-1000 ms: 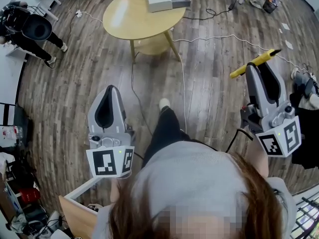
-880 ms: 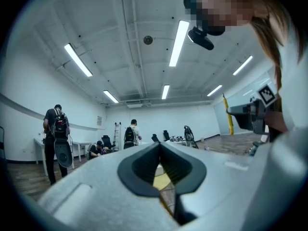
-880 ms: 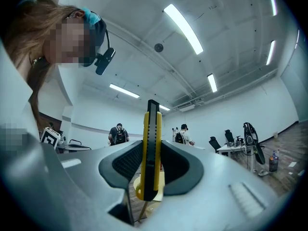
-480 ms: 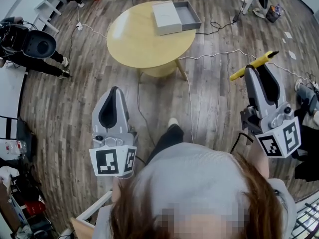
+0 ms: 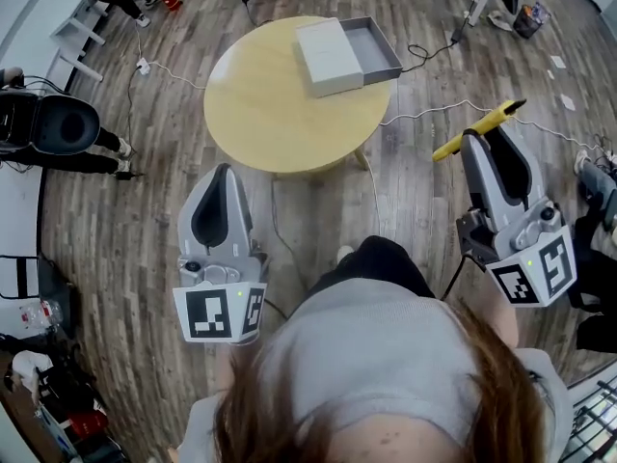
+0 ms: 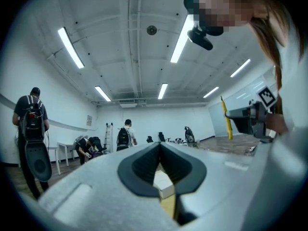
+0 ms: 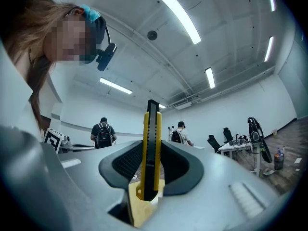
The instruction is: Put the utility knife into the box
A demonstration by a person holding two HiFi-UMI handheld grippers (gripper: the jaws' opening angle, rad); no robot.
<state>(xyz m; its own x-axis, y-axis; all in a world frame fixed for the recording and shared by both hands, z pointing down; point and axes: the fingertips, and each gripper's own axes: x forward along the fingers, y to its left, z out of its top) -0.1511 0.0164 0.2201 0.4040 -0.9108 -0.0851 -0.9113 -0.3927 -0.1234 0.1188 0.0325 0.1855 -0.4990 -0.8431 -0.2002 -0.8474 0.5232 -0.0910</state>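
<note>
Left gripper (image 5: 224, 170) and right gripper (image 5: 478, 137) have both advanced toward the round bench (image 5: 260, 114) since a second ago. The left fingers are together, empty. The right fingers clamp the yellow utility knife (image 5: 501, 116) above the floor (image 5: 145, 220), right of the bench. At the bench's far edge sits the open grey box (image 5: 378, 46), with a white lid (image 5: 330, 56) against its left side.

My right gripper (image 5: 485, 139) clamping the yellow knife (image 5: 502, 116) crosswise, my left gripper (image 5: 219, 176) with tips together, both above the wood floor (image 5: 125, 230), round table (image 5: 260, 114) ahead, grey box (image 5: 383, 54) on its far edge, white lid (image 5: 328, 56) against it
</note>
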